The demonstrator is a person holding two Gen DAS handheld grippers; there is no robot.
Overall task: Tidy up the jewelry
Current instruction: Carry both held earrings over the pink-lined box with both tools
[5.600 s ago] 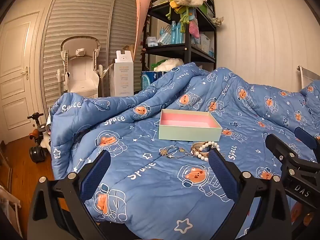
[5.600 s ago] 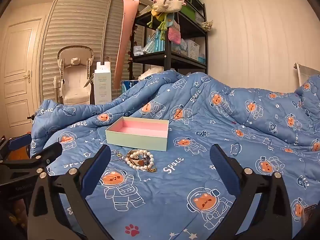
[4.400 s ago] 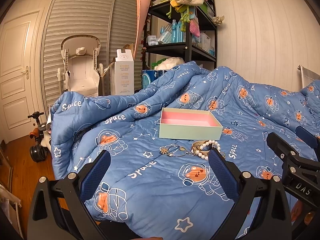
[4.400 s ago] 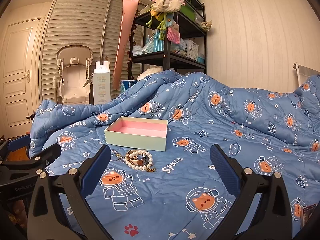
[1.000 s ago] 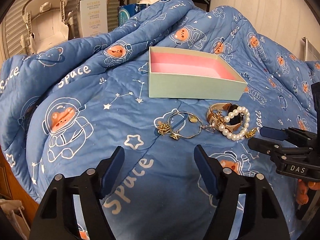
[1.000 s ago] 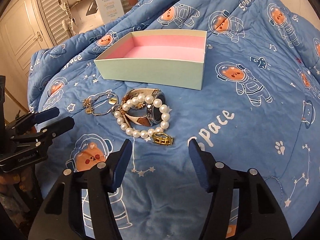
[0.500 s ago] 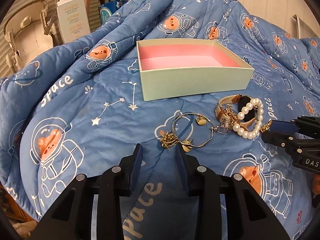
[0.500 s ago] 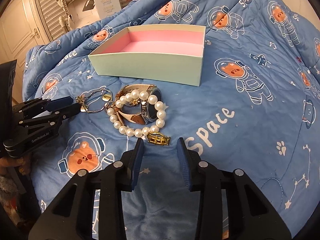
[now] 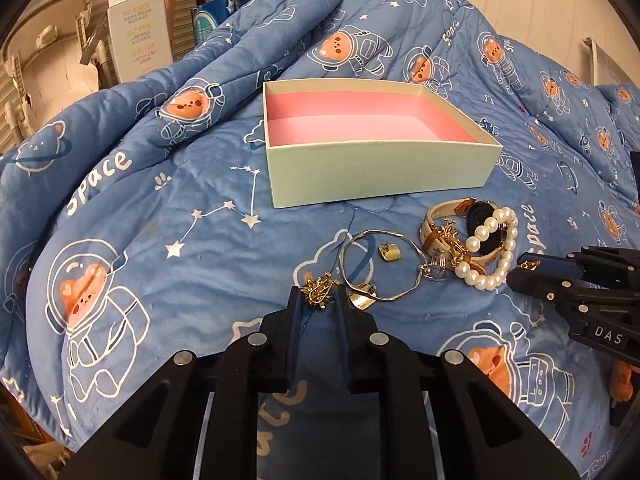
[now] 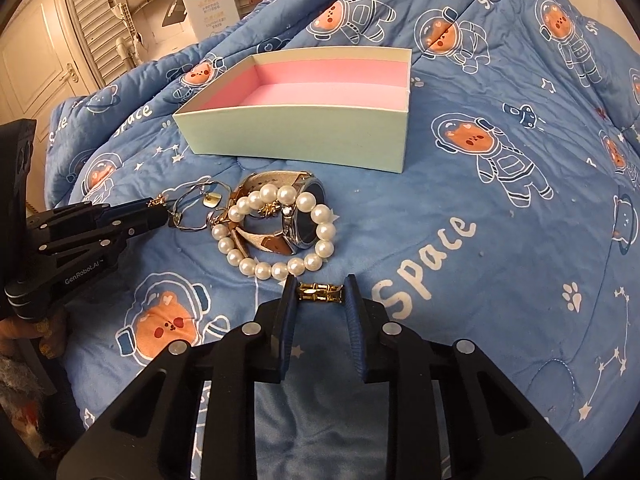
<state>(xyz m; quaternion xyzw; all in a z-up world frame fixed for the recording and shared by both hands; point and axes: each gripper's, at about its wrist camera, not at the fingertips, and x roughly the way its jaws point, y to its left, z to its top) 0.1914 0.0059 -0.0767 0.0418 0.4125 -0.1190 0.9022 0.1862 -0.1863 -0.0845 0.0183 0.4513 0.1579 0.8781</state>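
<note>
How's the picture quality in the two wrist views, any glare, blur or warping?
Left wrist view: sharp, warm indoor light, fisheye bends the box edges, dark vignette corners. Right wrist view: equally sharp, small highlights on the pearl bracelet and watch, quilt bulges from distortion.

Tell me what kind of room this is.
Most likely a bedroom, perhaps a child's. The work surface is a bed covered by a blue quilt printed with astronaut bears, with a louvered closet door behind it and what looks like a baby seat beside it.
</note>
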